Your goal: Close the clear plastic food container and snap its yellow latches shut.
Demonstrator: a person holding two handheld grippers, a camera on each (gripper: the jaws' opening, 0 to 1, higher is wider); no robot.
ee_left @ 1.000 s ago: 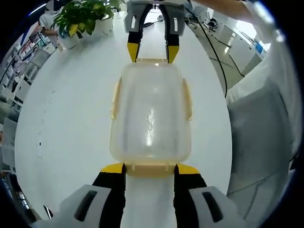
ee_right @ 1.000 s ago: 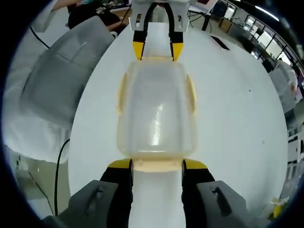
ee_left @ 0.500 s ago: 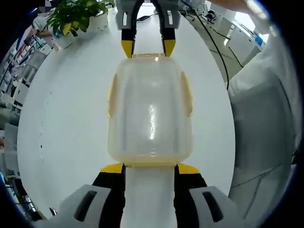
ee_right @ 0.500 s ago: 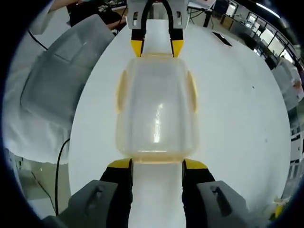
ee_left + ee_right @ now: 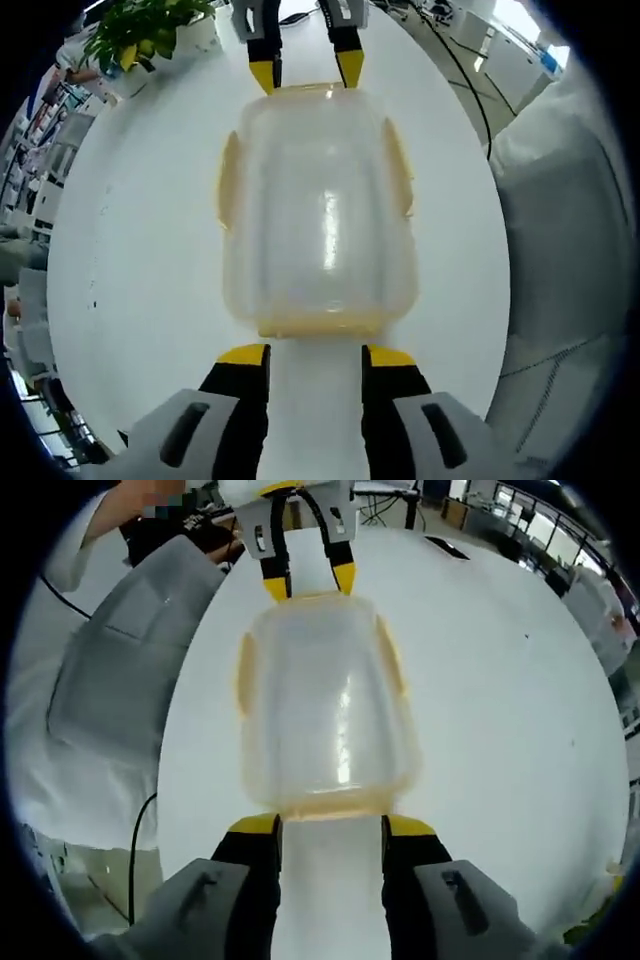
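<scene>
Left claw [image 5: 305,357] first: from the left gripper view my two yellow-tipped jaws are spread wide, with bare white desk [image 5: 130,250] between them, not gripping anything. Their tips sit just short of the near end of the clear container [image 5: 318,210], which lies lengthwise straight ahead with its lid on. Yellow latches [image 5: 228,180] run along both long sides and look folded flat against the walls; can't tell if they're actually snapped. My other claw [image 5: 306,68] comes in from the far end, tips right at the container's far edge, also spread. A potted plant [image 5: 145,30] sits at the far left corner of the desk.

Right gripper view, same deal mirrored: right claw [image 5: 330,826] gaping wide, holding nothing, tips right at the container's [image 5: 322,705] near end. Side latch [image 5: 243,675] lies flat along the wall. The left claw [image 5: 305,580] is at the opposite end, tips about touching the rim. A grey chair back [image 5: 120,670] stands off the desk's [image 5: 500,700] left side.
</scene>
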